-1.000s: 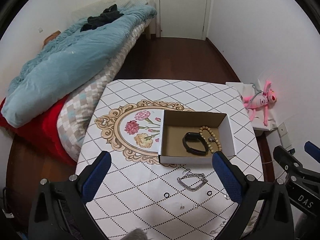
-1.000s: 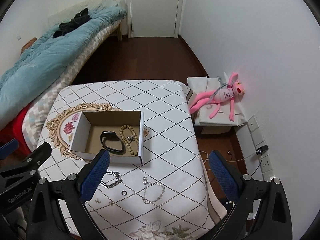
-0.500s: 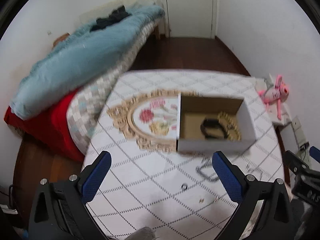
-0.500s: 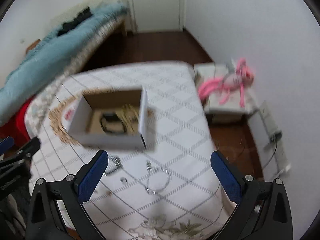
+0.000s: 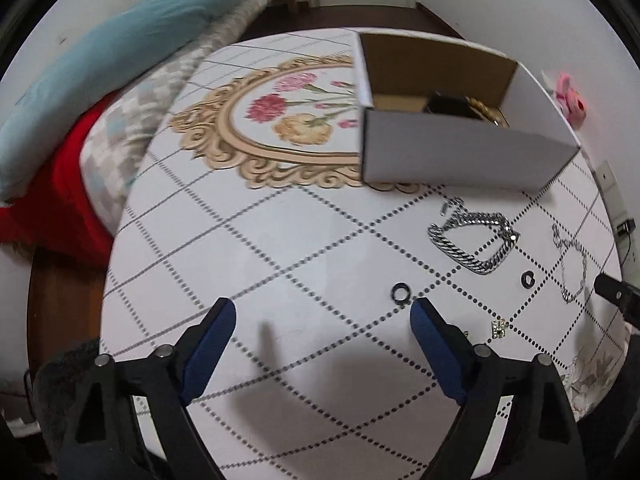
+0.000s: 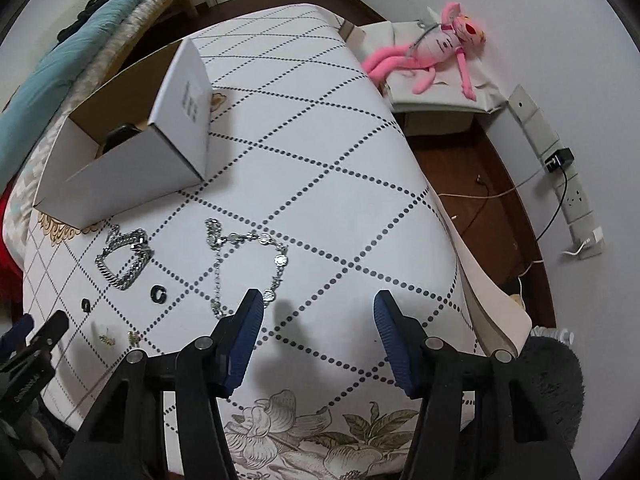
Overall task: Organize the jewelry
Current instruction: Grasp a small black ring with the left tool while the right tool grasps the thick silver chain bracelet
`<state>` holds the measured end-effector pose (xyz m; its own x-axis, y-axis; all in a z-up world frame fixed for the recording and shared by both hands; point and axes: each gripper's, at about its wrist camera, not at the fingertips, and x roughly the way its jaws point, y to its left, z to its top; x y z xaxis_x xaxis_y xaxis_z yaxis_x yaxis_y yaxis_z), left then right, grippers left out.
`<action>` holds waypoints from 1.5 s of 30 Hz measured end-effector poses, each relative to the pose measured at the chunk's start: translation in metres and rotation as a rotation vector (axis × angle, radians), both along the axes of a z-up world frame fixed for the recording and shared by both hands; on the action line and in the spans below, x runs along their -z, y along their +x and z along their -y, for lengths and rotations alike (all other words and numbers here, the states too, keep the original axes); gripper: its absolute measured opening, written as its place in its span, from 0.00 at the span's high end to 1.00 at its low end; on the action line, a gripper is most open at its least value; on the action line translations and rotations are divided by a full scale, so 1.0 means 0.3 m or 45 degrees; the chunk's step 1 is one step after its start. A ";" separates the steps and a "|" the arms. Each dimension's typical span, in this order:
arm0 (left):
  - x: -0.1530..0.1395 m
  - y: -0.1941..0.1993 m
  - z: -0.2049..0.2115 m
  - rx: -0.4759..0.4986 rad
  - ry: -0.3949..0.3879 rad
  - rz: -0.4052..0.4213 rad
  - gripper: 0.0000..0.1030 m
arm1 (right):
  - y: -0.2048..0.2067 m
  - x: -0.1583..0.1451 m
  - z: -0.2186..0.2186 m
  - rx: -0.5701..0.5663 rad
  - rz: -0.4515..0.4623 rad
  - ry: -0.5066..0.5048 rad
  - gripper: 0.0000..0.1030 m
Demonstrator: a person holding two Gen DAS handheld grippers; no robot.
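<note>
A white cardboard box [image 5: 460, 152] [image 6: 132, 168] stands on the table with a black band [image 5: 448, 104] and beads inside. In front of it lie a thick silver chain bracelet [image 5: 474, 242] [image 6: 124, 256], a thin silver chain [image 6: 244, 264] [image 5: 570, 268], two black rings [image 5: 401, 293] [image 5: 529, 279] [image 6: 158, 293] and small earrings [image 5: 499, 327] [image 6: 106, 338]. My left gripper [image 5: 322, 320] is open, low over the table, its right fingertip beside a black ring. My right gripper [image 6: 318, 312] is open, its left fingertip by the thin chain's end.
The table has a white diamond-pattern cloth [image 6: 320, 152] with a floral medallion [image 5: 280, 120]. A bed with a blue quilt [image 5: 100, 60] is at the left. A pink plush toy [image 6: 432, 52] lies on a low stand right of the table, near a wall power strip [image 6: 572, 196].
Both grippers have dropped low toward the table's near edge and come in close to the loose jewelry. Both stay open and empty.
</note>
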<state>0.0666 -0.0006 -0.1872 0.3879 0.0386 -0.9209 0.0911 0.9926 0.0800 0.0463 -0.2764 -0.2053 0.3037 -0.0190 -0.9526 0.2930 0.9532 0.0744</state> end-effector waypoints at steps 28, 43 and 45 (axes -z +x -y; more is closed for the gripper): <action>0.028 0.038 0.027 0.068 -0.081 -0.017 0.90 | 0.086 -0.068 -0.156 -0.134 0.064 0.195 0.42; 0.045 0.094 -0.091 -0.053 -0.059 -0.017 0.90 | 0.229 0.021 -0.431 -0.375 0.052 0.045 0.88; 0.036 0.090 -0.084 -0.052 -0.067 -0.015 0.90 | 0.221 0.017 -0.416 -0.363 0.058 0.096 0.88</action>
